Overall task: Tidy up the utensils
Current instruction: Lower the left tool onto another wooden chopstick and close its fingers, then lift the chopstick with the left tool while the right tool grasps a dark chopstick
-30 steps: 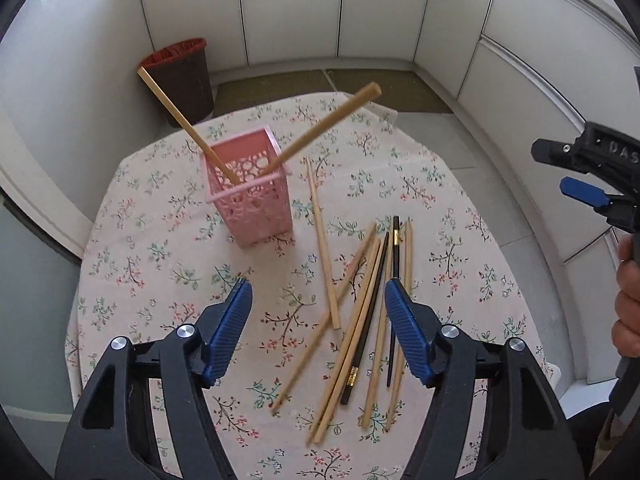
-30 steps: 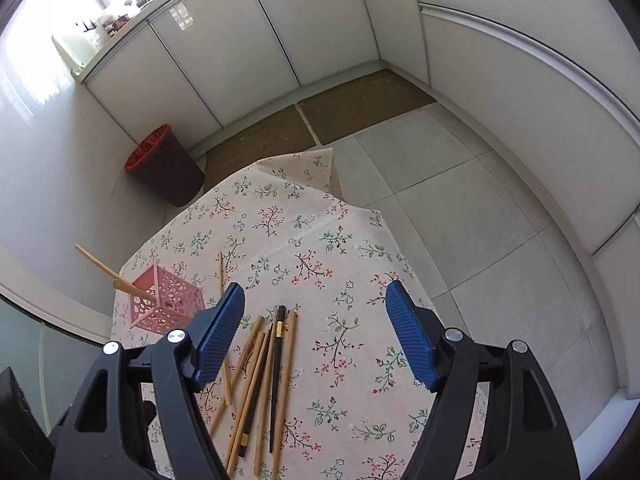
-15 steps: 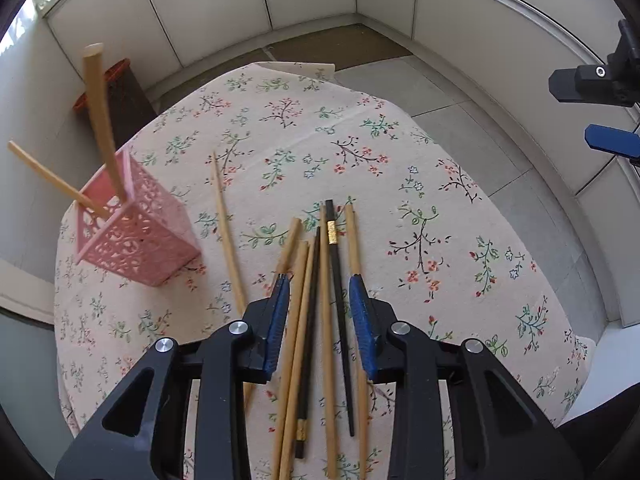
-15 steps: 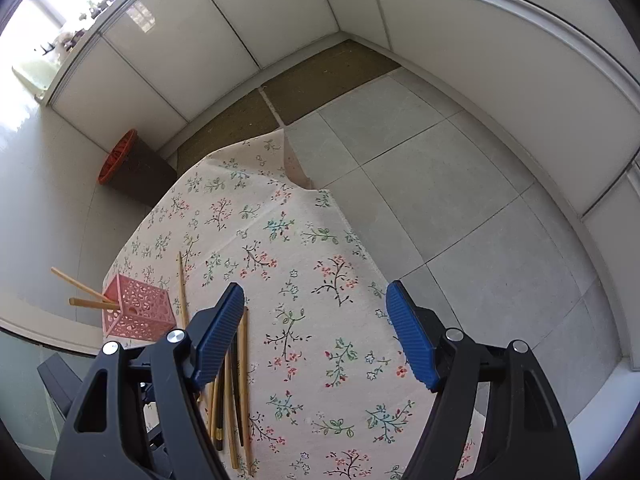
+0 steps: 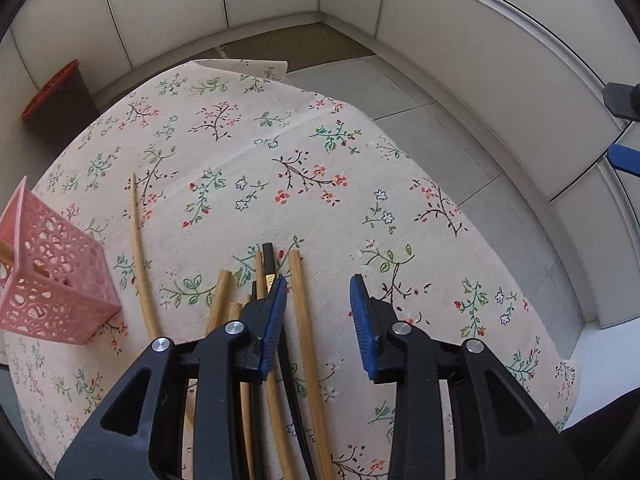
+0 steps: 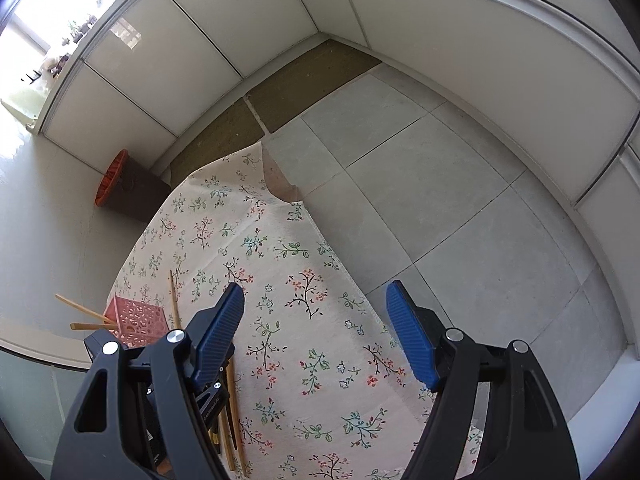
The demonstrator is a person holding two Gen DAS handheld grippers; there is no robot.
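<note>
My left gripper (image 5: pixel 318 302) points steeply down over the near end of the loose chopsticks, and its jaws have just been closing; they now stand partly apart, with a gap between the blue pads. One pale wooden chopstick (image 5: pixel 306 340) runs up through that gap, just beside the left pad, and I cannot tell whether the pad touches it; the right pad is clear of it, so nothing is gripped. Under and just left of the left pad lies the rest of the bundle: a black chopstick with a gold band (image 5: pixel 269 264) and several more wooden ones, all lying roughly parallel on the floral cloth of the bench (image 5: pixel 248 152). Further left, a single thin chopstick (image 5: pixel 138 248) lies apart from the bundle. Beyond it, at the far left, the pink lattice holder (image 5: pixel 56 280) stands on the cloth.

My right gripper (image 6: pixel 314 334) hangs over the bench's right-hand part with its jaws wide apart and only bare cloth between the pads. Below its left finger I see the top of the other gripper and a few chopstick ends. Further left stands the pink holder with two wooden chopsticks (image 6: pixel 86 318) sticking out of it at a slant. Past the bench, a dark bin with a red rim (image 6: pixel 120 184) stands by the wall on the tiled floor (image 6: pixel 460 200).
</note>
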